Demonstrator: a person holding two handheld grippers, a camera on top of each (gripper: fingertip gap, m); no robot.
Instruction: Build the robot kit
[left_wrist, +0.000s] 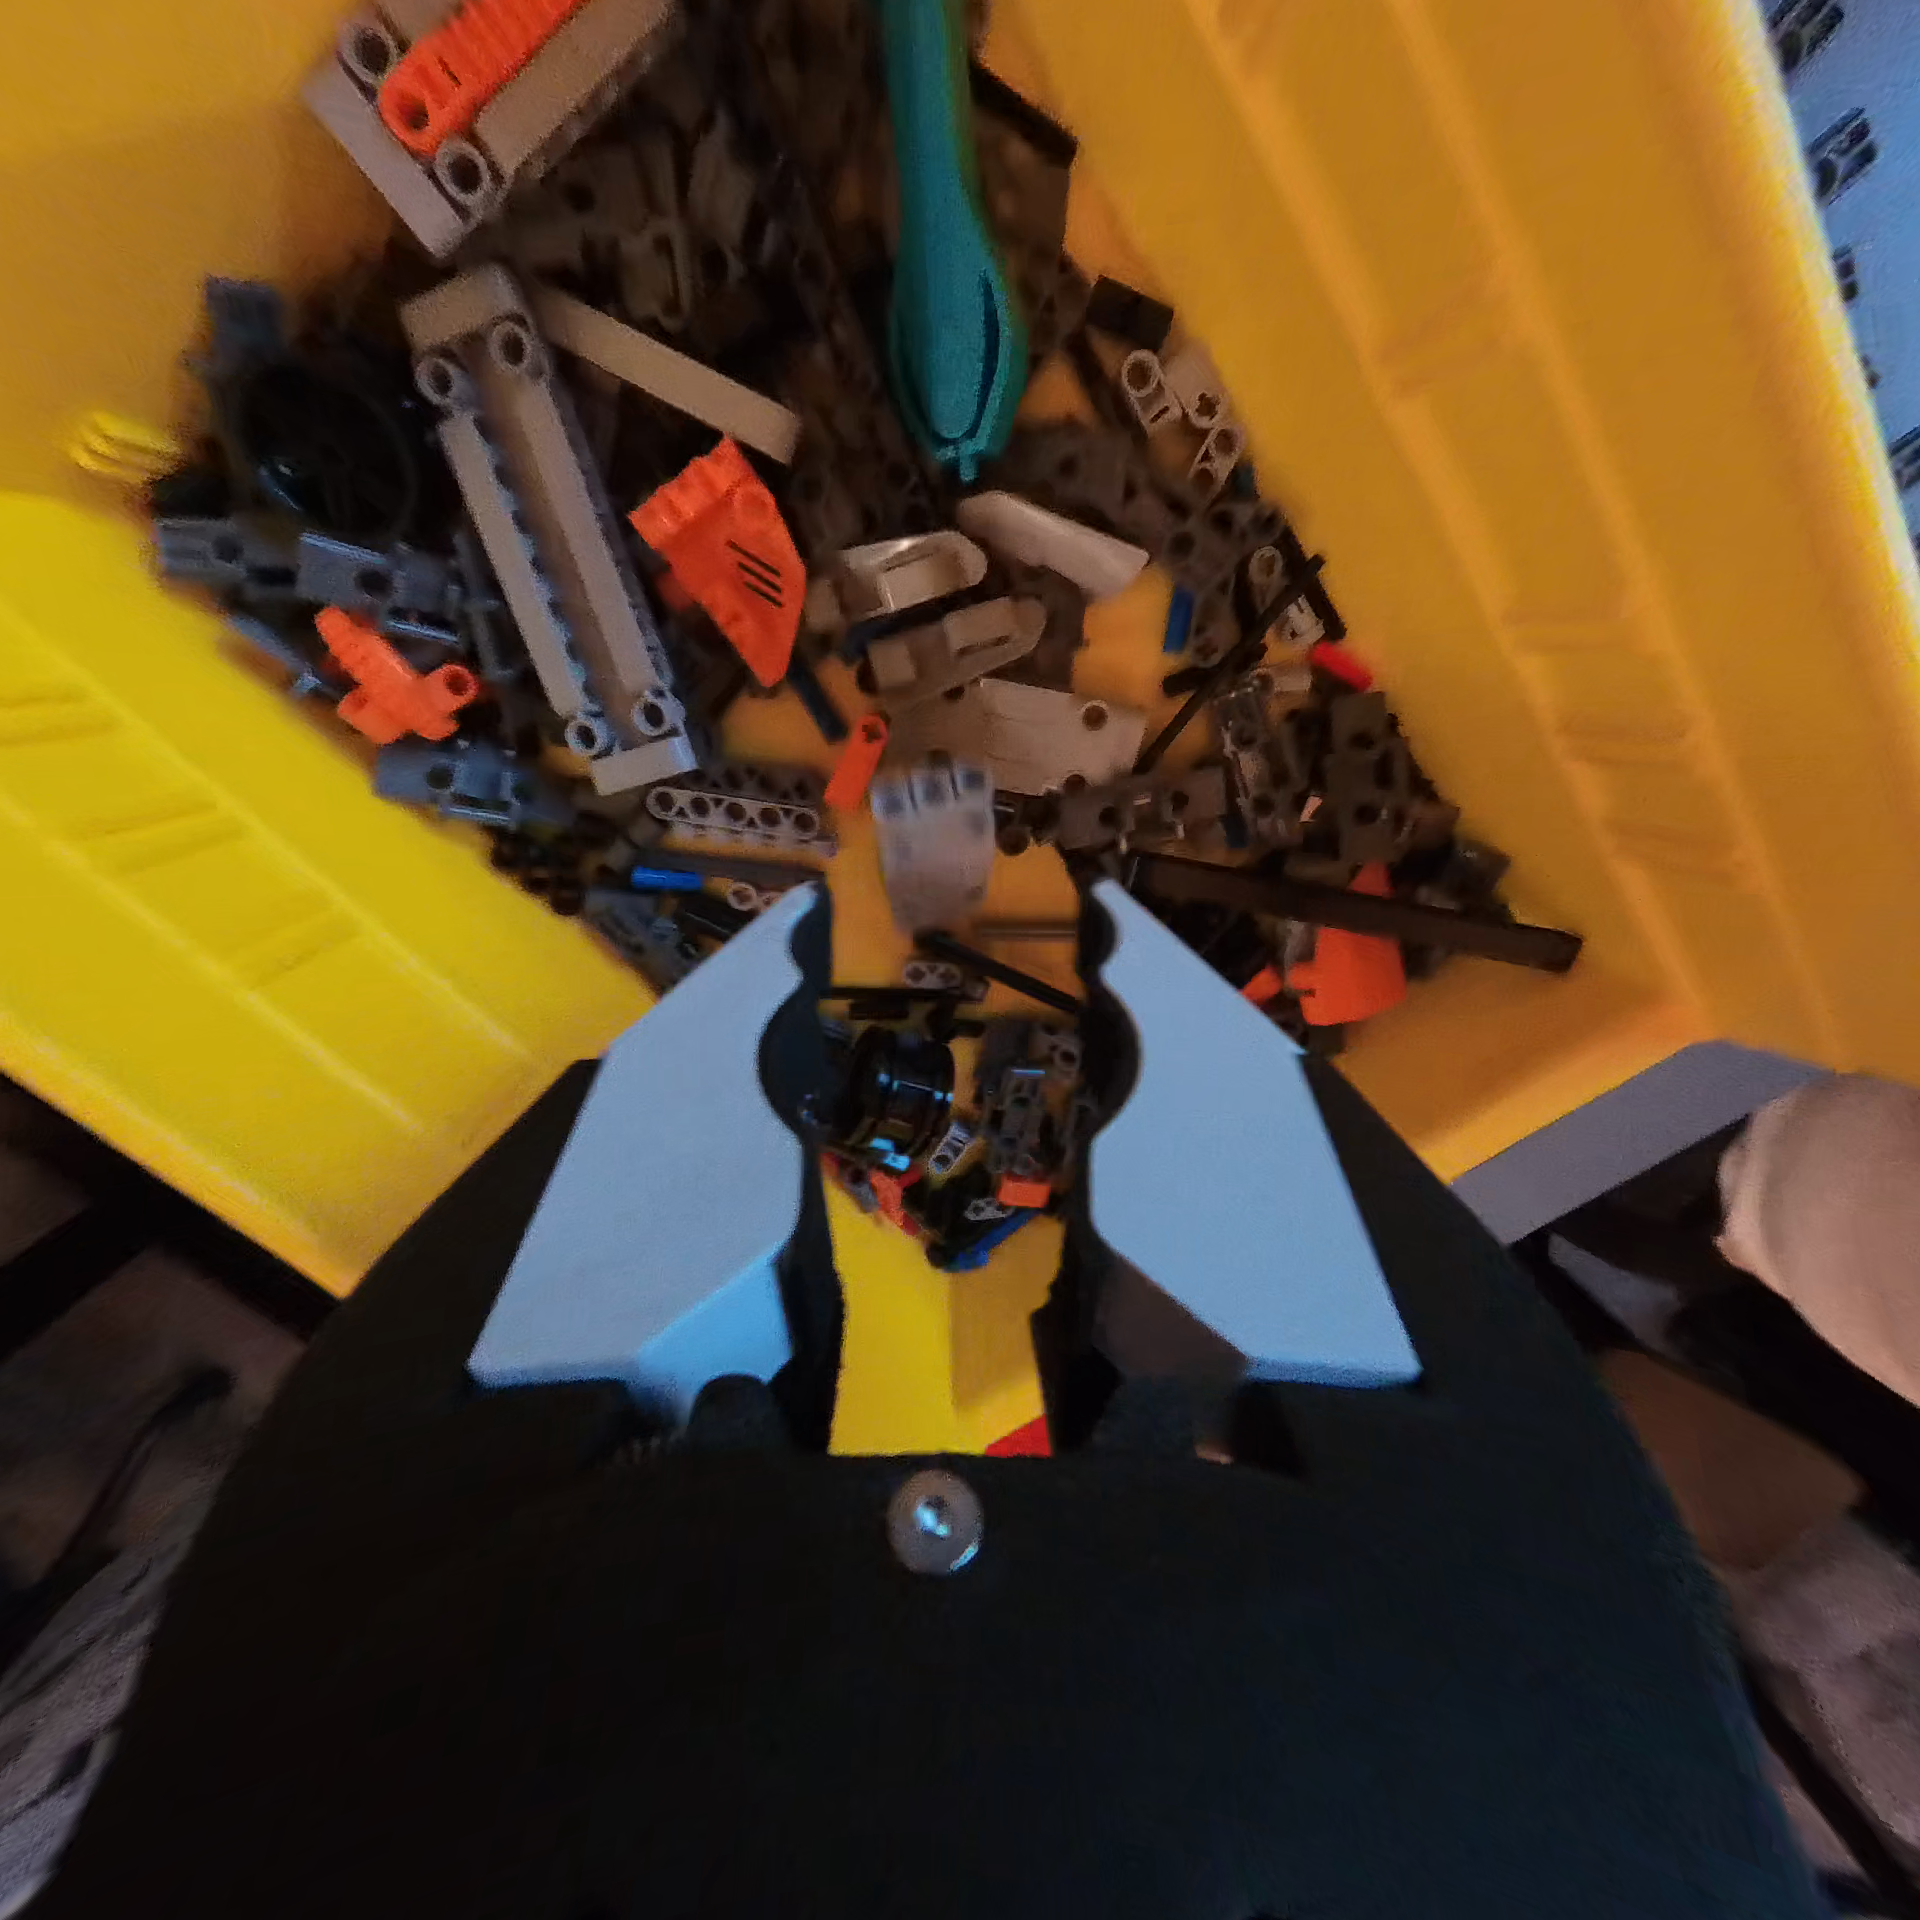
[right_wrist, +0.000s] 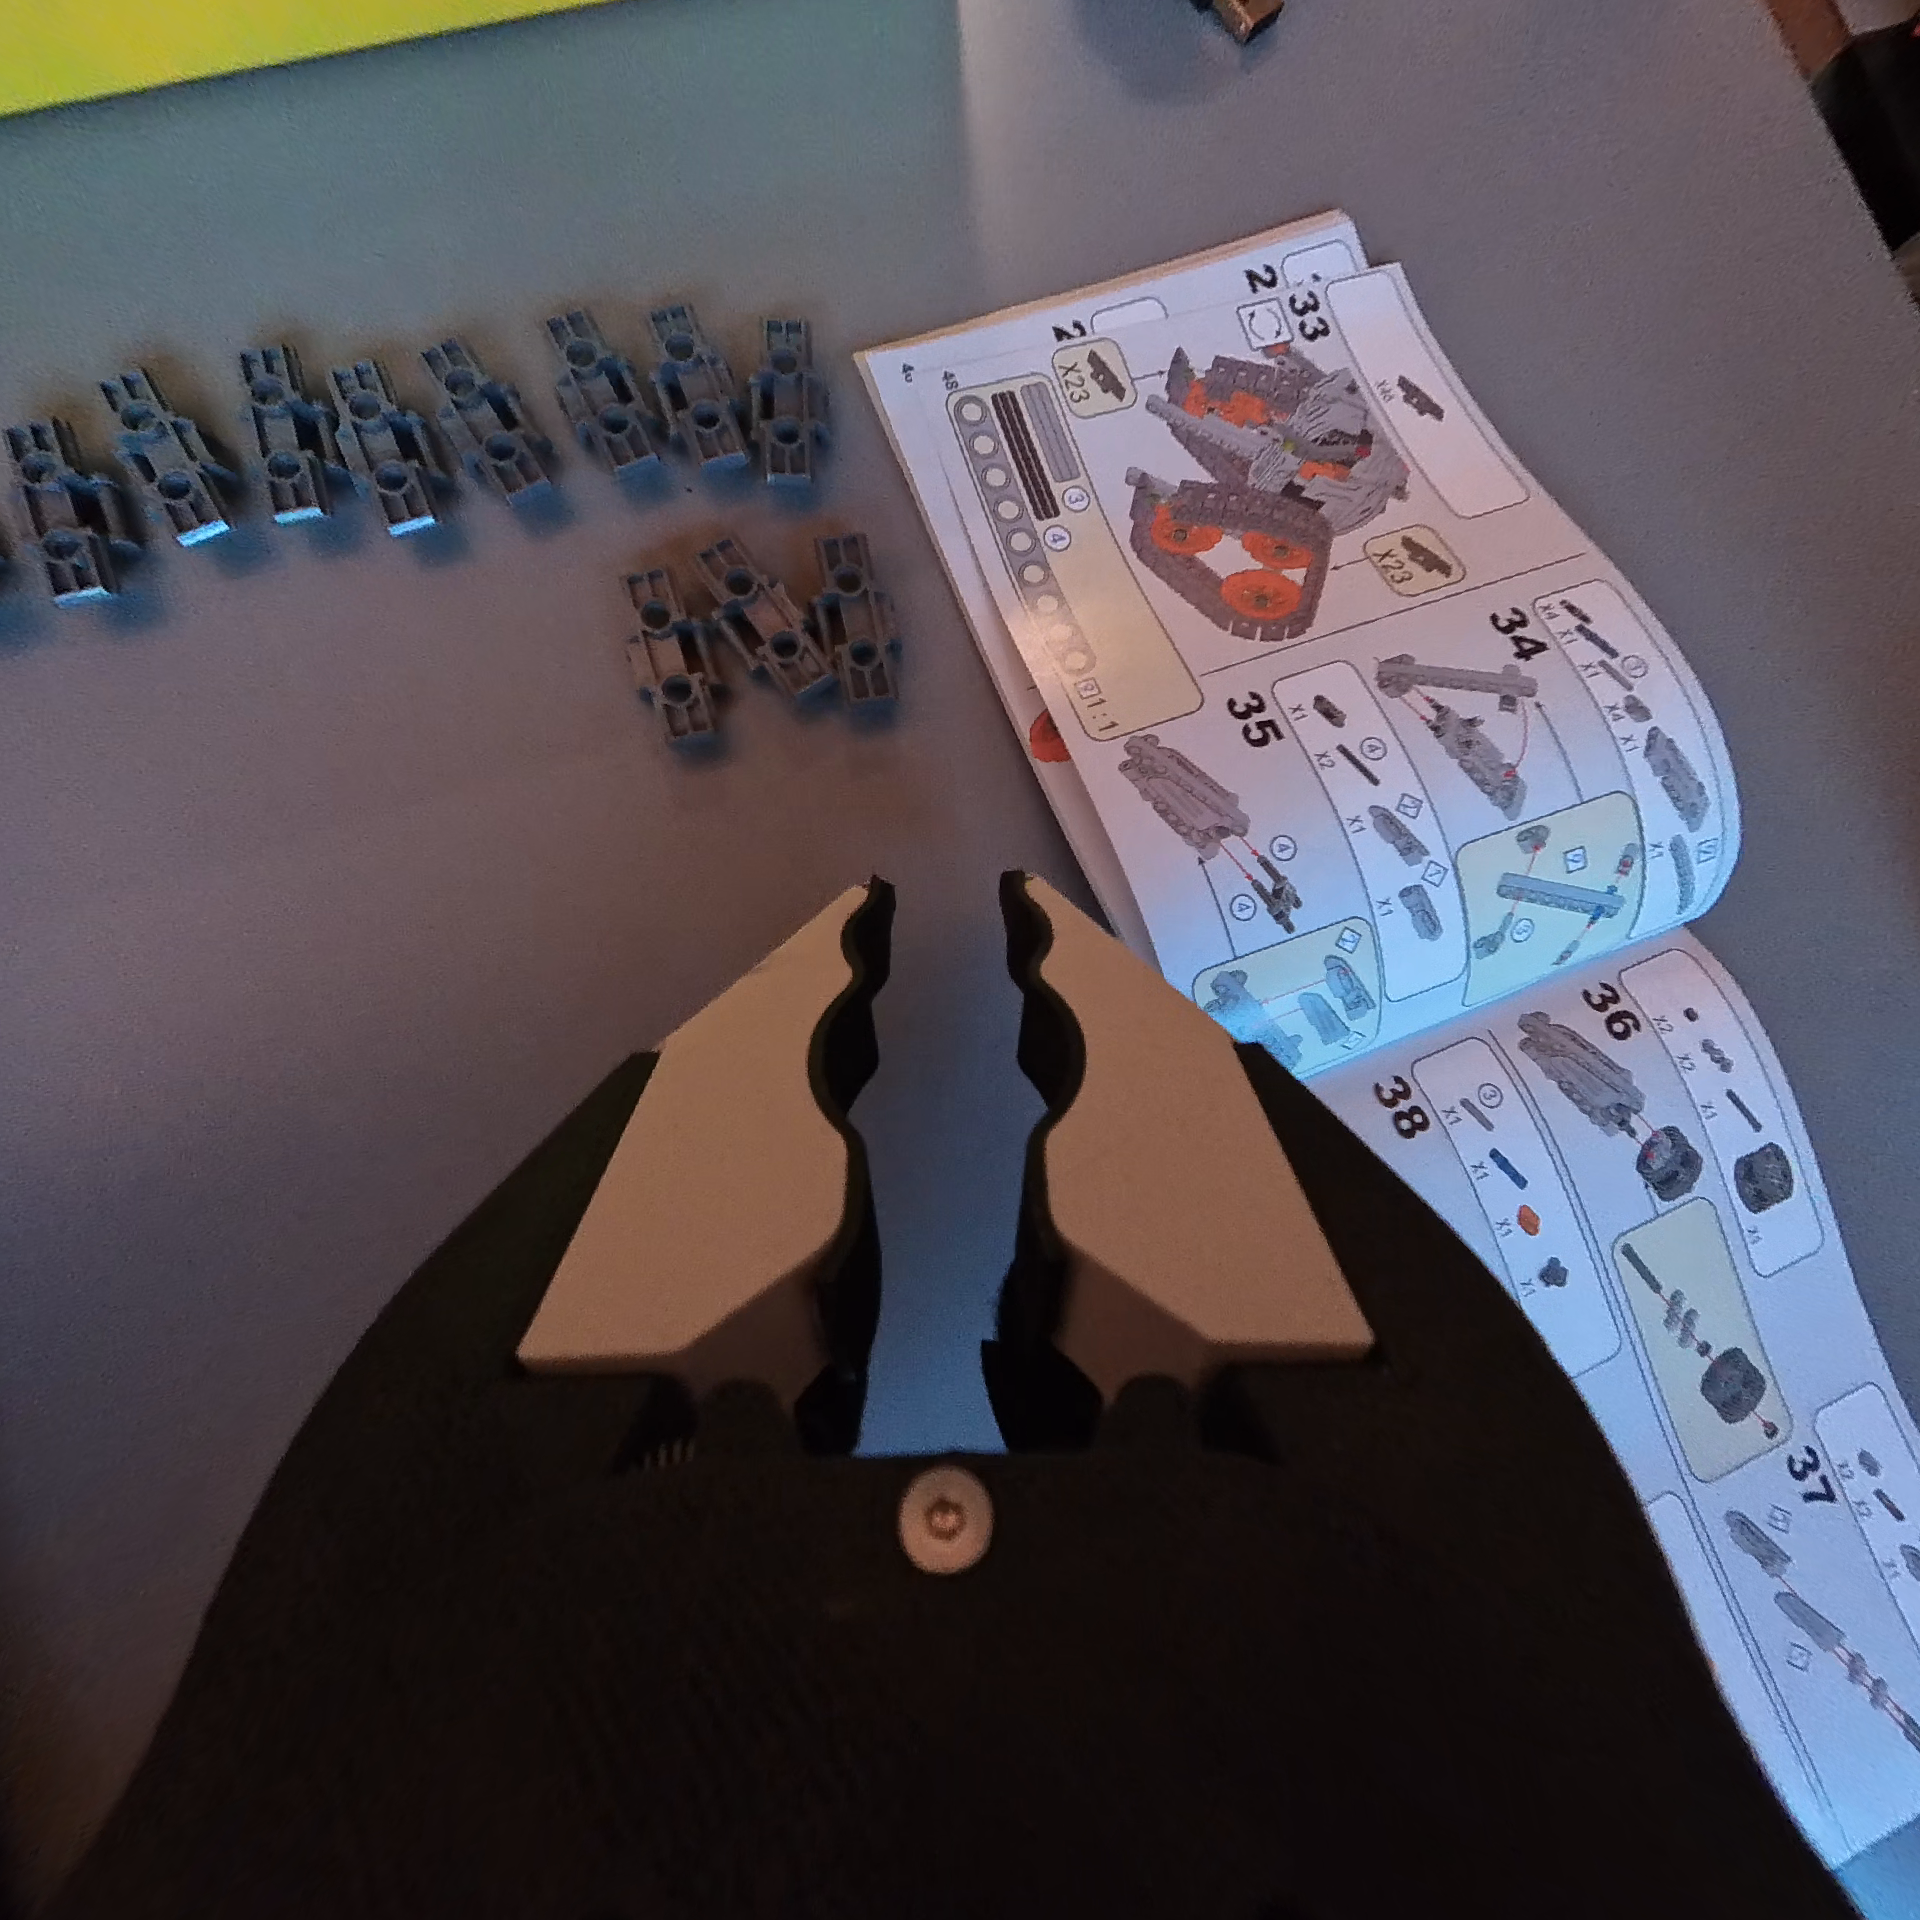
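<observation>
My left gripper (left_wrist: 956, 894) is open and empty, hanging over a yellow bin (left_wrist: 1351, 416) full of loose building-toy parts. A blurred light grey piece (left_wrist: 930, 842) lies just past its fingertips, apart from them. A black wheel (left_wrist: 899, 1091) shows between the fingers, down in the bin. My right gripper (right_wrist: 945, 883) is open with a narrow gap and empty, above the grey table (right_wrist: 312, 935). Three grey track links (right_wrist: 764, 634) lie just ahead of it, and a longer row of the same links (right_wrist: 416, 447) lies farther back. An open instruction booklet (right_wrist: 1351, 727) lies to its right.
The bin also holds a long grey beam (left_wrist: 561, 551), an orange panel (left_wrist: 732, 551) and a teal tool (left_wrist: 951, 312). A second yellow plastic wall (left_wrist: 208, 883) stands left of the bin. A yellow edge (right_wrist: 208, 42) runs along the table's far left. One gripper's finger ends stand about 35 cm off the other's.
</observation>
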